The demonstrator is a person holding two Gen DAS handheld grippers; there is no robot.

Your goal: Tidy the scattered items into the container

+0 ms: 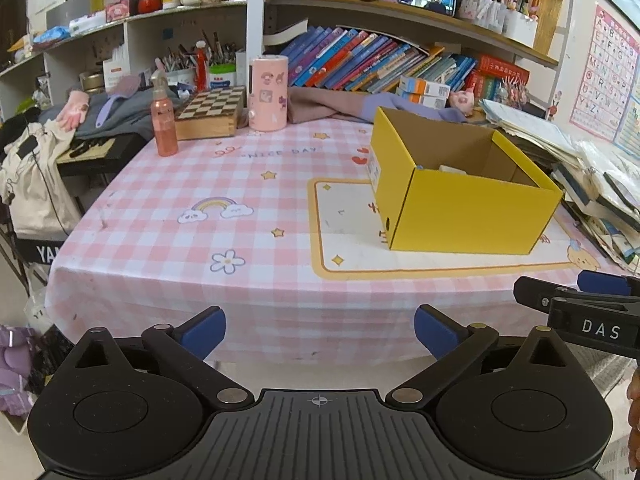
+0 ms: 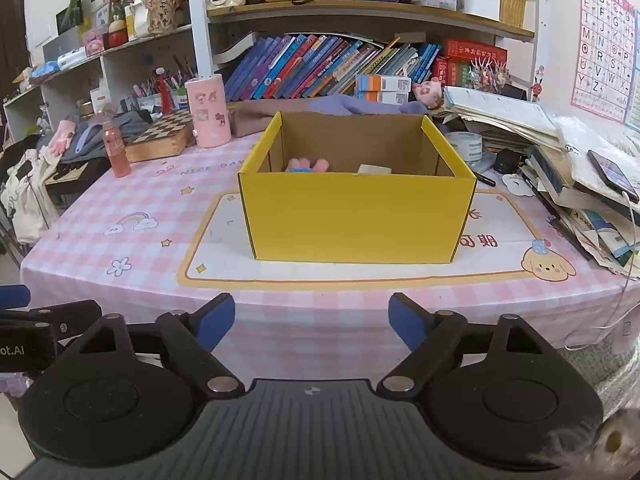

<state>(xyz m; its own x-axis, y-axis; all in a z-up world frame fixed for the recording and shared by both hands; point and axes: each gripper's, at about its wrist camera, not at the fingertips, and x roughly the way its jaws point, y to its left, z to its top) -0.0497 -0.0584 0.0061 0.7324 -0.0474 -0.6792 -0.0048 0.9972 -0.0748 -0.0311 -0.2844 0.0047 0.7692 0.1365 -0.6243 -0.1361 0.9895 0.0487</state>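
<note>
A yellow cardboard box (image 2: 356, 216) stands open on the white mat of the pink checked table; it also shows in the left wrist view (image 1: 476, 216). Inside it lie a pink plush item with a blue piece (image 2: 308, 166) and a beige block (image 2: 374, 169). My left gripper (image 1: 320, 330) is open and empty, held before the table's front edge, left of the box. My right gripper (image 2: 312, 320) is open and empty, facing the box's front wall from the table's front edge. The right gripper's side shows in the left wrist view (image 1: 580, 304).
At the table's back stand a pink spray bottle (image 1: 163, 120), a chessboard box (image 1: 210, 114) and a pink cylinder (image 1: 267, 94). Piled books and papers (image 2: 560, 168) crowd the right side, with a tape roll (image 2: 464, 146) and a phone (image 2: 612, 176). Bookshelves rise behind.
</note>
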